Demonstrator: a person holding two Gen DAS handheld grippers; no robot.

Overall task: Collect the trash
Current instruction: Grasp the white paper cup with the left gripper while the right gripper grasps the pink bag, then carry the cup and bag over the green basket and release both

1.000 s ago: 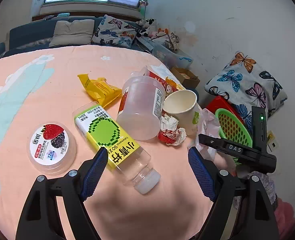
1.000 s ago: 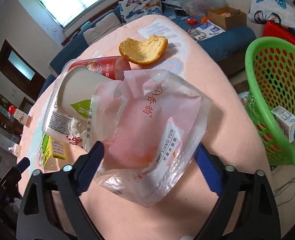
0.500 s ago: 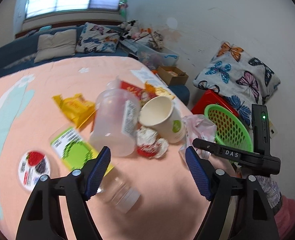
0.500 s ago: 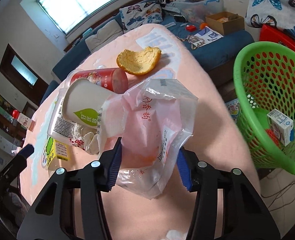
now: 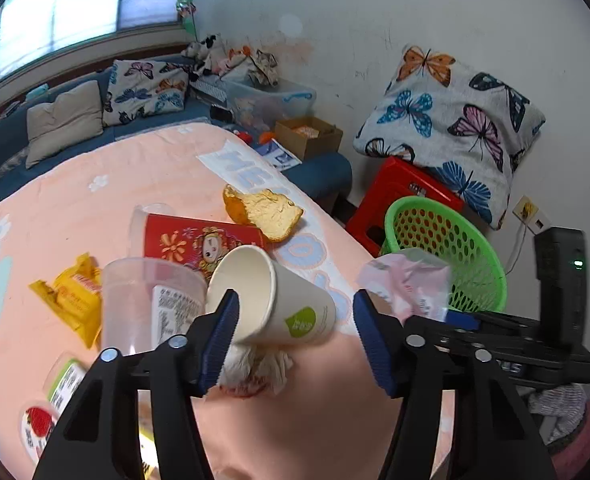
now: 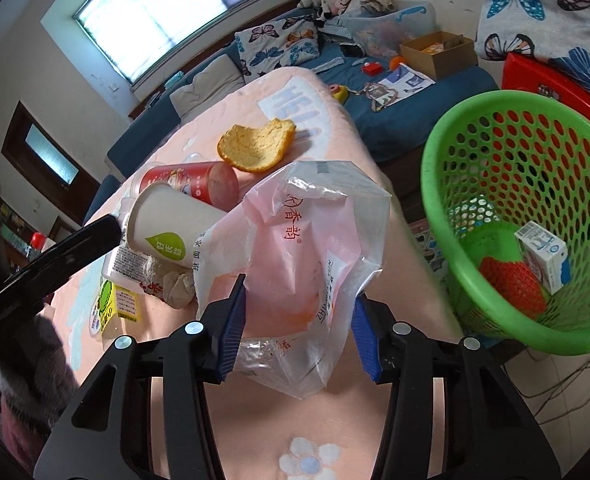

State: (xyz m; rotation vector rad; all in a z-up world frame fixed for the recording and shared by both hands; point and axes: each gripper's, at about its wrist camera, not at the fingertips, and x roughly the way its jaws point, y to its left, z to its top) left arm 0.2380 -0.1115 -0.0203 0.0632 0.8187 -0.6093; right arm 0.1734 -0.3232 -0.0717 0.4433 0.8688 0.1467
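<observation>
Left gripper (image 5: 295, 336) of mine is spread wide and holds nothing; between its blue pads lies the paper cup (image 5: 271, 296), tipped on its side with its mouth toward the left pad, resting on the pink bedspread (image 5: 107, 184). Taking that cup as my landmark: a crumpled wrapper (image 5: 255, 364) sits just under it, a clear plastic tub (image 5: 151, 304) touches its mouth side, a red cup (image 5: 199, 240) lies behind it, orange peel (image 5: 263, 212) further behind, and the green basket (image 5: 447, 248) stands off the bed to its right. I judge the cup light and easily crushed, best pinched gently across its middle. Right gripper (image 6: 299, 324) is narrowed around the plastic bag (image 6: 307, 248), its pads pressing into the bag's lower sides, though I cannot tell whether the grip is fully firm. The bag lies just right of the paper cup (image 6: 167, 228), touching it, with the green basket (image 6: 435, 184) beyond the bed edge, already holding a small carton (image 6: 543, 252). Thin, slippery film like this will sag and slide, so I would bunch it low.
</observation>
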